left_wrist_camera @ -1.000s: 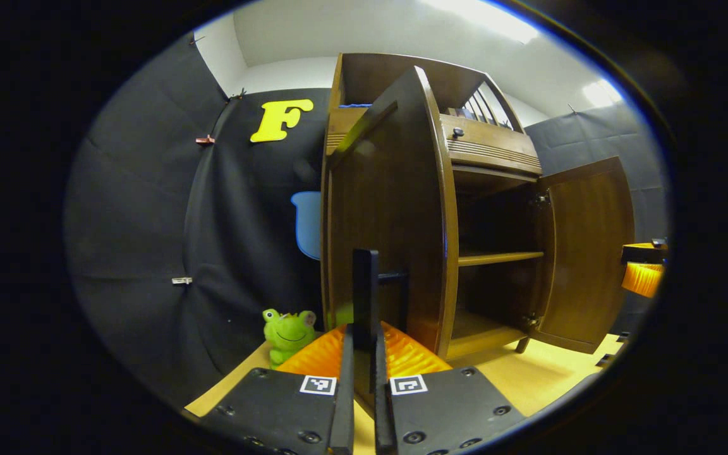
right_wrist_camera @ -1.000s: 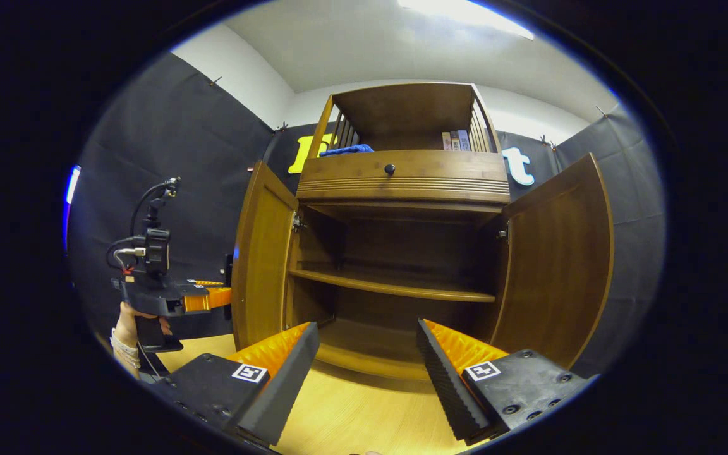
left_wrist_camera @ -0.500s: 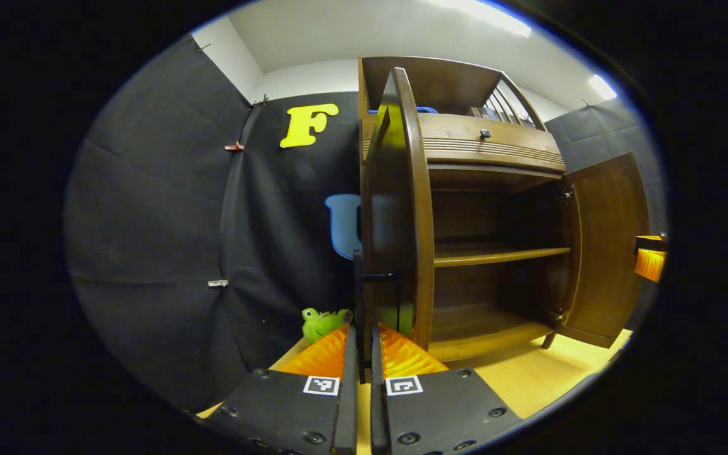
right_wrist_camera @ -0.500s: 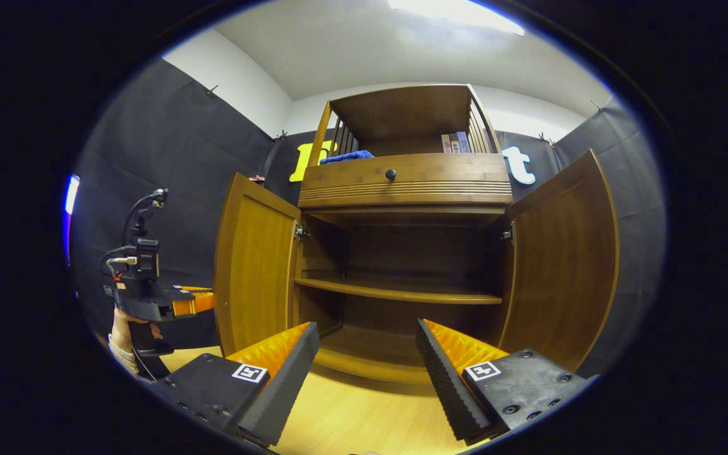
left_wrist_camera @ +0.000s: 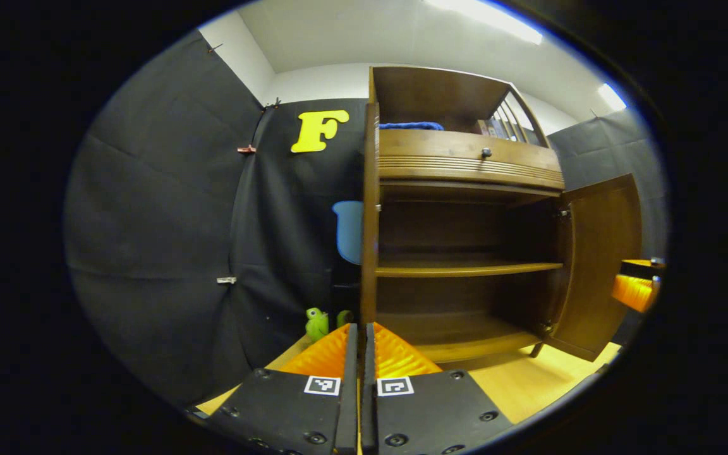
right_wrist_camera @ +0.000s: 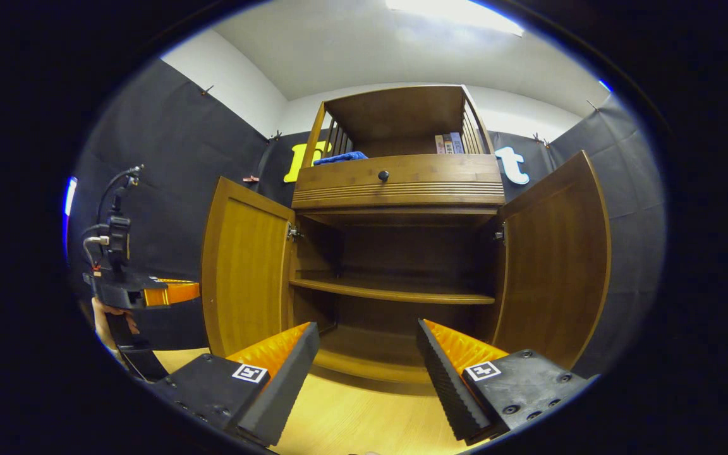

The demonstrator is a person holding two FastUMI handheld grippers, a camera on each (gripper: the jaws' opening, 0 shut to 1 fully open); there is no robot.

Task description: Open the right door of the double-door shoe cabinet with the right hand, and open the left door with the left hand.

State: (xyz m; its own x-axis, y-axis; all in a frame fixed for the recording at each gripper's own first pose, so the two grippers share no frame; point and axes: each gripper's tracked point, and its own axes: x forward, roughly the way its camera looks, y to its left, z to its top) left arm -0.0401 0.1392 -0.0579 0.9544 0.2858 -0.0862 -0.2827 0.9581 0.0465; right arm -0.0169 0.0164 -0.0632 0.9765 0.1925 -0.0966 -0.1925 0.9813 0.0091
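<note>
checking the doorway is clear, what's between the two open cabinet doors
In the right gripper view, between the left door and the right door lies the open cabinet interior: one wooden shelf and the bare bottom board.

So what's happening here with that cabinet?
A person holds a gripper in each hand, opening a shoe cabinet. Both doors stand open: the left door and the right door. The left gripper is closed beside the left door's edge; whether it grips the handle is unclear. The right gripper is open, apart from the cabinet.
</note>
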